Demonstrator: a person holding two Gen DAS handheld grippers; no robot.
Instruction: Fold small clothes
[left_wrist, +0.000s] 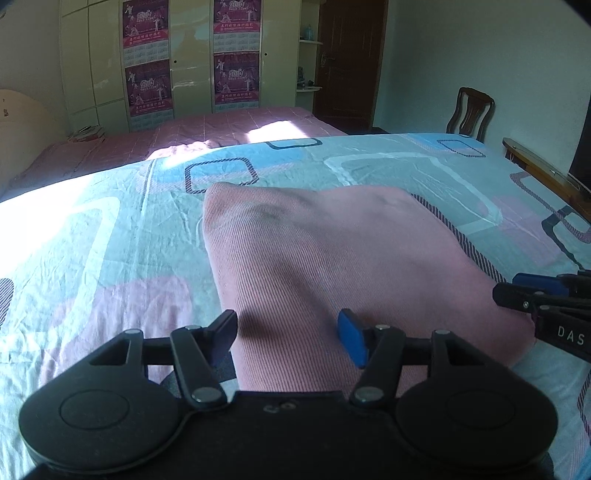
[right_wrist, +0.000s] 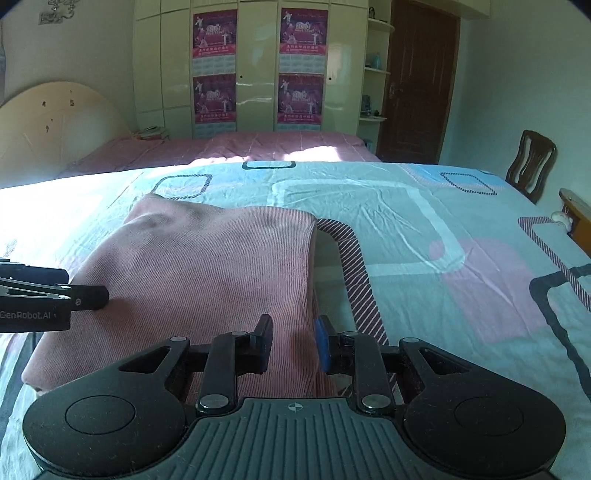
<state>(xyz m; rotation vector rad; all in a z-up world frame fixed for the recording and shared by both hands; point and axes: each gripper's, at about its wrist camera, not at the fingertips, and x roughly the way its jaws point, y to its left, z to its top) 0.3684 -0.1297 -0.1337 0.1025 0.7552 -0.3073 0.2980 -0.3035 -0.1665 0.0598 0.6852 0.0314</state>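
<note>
The left gripper (left_wrist: 288, 338) has its jaws wide apart, with pink cloth (left_wrist: 332, 266) lying between them, and nothing is pinched. The right gripper (right_wrist: 293, 341) has its jaws only a little apart, right over the near right edge of the cloth, and it does not look like it holds anything either.

The pink cloth lies flat on the bedsheet (right_wrist: 424, 229), already folded into a thick square, and both grippers sit at its near edge.

I think the step is to grab that near edge for one more fold. To do it well, push both sets of jaws down low, catch all the layers together, squeeze at the same time, then lift evenly so the square stays neat.

I count one pink cloth, two grippers, two beds and one chair (right_wrist: 532, 162) far past the cloth.
</note>
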